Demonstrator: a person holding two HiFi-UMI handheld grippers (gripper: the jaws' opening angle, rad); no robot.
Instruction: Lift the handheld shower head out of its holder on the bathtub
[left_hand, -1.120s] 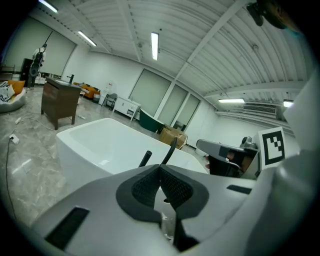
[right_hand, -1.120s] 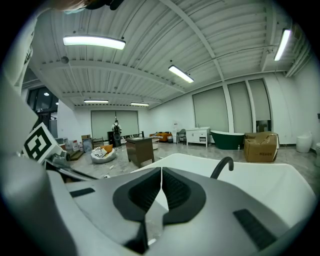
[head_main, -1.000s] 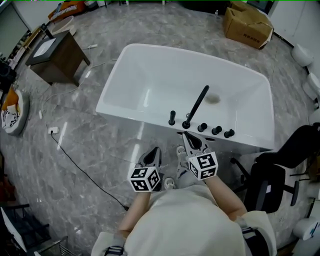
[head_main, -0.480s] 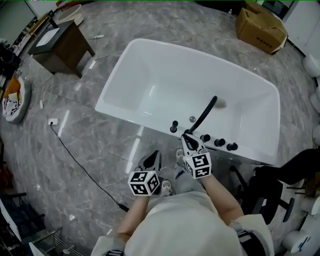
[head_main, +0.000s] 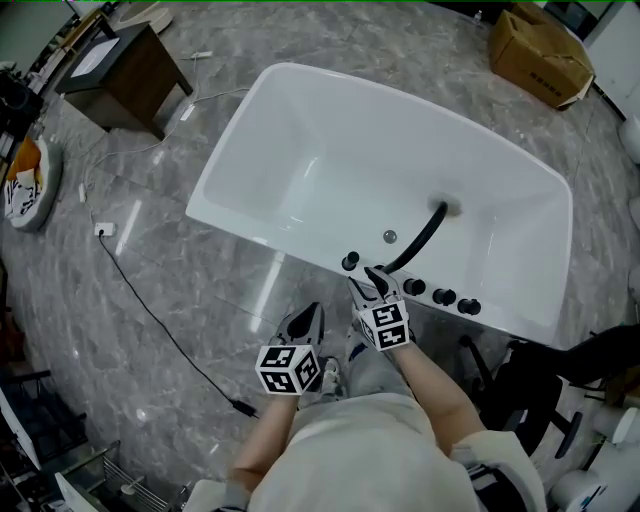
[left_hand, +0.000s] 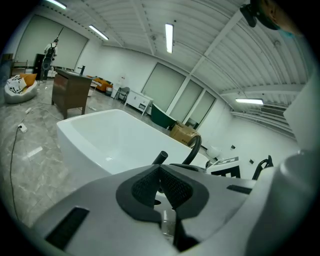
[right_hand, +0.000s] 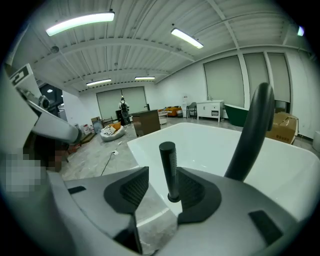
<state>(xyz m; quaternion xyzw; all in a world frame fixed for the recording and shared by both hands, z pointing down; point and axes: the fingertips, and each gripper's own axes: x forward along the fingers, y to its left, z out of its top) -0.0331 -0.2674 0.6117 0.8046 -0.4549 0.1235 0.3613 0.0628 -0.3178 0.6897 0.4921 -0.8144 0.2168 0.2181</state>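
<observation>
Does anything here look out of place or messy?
Nothing is spilled or broken. The one oddity is a loose black cable trailing across the grey marble floor beside the white bathtub, where someone could trip.

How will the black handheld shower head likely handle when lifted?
The handheld shower head looks like a rigid, narrow, round stick: probably stiff and light, perhaps slippery. It stands upright on the bathtub rim, so it likely lifts straight up.
</observation>
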